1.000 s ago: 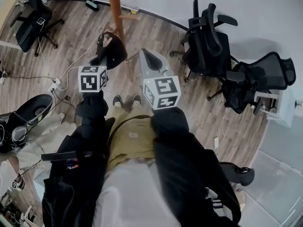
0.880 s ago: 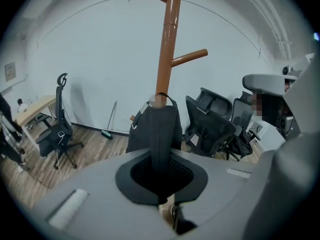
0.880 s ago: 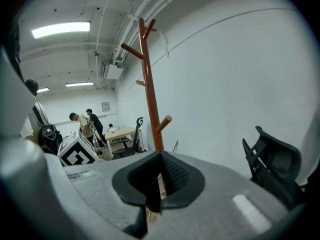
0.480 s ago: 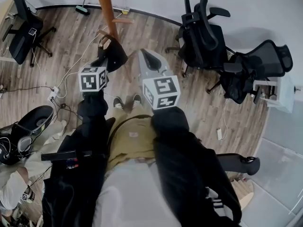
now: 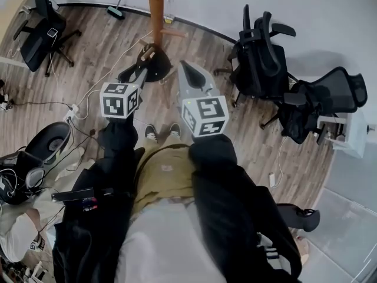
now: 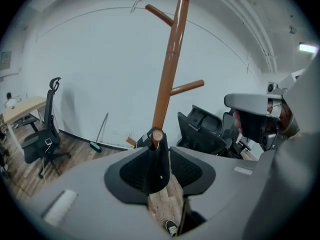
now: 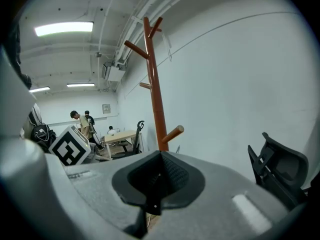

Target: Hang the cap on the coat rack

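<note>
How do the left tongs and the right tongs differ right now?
The left tongs are opening, with the black cap between them, draped on a peg of the coat rack; the right tongs are shut with nothing between them. The left tongs are at the peg; the right tongs sit alongside, to the cap's right. Shared: both are grey and point toward the coat rack.
</note>
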Demonstrator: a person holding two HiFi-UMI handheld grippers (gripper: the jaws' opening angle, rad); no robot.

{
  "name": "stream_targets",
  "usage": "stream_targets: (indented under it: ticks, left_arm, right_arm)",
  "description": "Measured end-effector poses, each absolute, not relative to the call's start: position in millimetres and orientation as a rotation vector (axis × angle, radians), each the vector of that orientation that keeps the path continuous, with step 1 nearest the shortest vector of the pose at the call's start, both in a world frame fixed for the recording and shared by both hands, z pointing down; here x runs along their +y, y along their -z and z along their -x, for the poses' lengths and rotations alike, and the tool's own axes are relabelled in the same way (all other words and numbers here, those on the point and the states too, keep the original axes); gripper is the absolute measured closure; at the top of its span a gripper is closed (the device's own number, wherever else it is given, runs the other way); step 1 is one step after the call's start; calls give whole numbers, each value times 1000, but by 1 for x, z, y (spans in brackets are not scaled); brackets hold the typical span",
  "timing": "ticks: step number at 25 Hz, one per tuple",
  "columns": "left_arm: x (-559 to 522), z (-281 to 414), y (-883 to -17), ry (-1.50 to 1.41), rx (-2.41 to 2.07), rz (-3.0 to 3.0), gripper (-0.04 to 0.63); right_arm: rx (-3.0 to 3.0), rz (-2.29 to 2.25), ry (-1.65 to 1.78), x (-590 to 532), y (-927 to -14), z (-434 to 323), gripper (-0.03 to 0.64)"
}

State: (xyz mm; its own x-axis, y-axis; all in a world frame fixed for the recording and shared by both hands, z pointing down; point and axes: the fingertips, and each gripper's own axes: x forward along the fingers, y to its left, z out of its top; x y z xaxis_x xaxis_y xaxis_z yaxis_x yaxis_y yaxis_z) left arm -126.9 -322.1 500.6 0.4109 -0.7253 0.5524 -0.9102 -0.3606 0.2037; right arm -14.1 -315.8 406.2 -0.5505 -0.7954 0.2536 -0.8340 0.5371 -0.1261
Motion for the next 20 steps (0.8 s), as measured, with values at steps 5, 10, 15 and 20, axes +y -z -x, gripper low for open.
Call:
stream_targets:
  ticks: [5, 10, 15, 20]
  left_arm:
    - [-332, 134, -458, -429, -1443, -2268, 488]
    - [-341, 135, -423, -349, -1498, -2327, 540]
    - [-350, 130, -393, -274, -1550, -2378, 592]
    - [-354, 120, -372, -216, -1582, -2427, 592]
  right_arm:
    - [-2652, -1367, -301, -322, -392, 33, 618]
    - [-2686, -1360, -256, -328, -377, 38, 618]
    - [-2713, -1375, -228, -334, -363, 39, 618]
    - [-2740, -1412, -198, -339, -349, 38, 620]
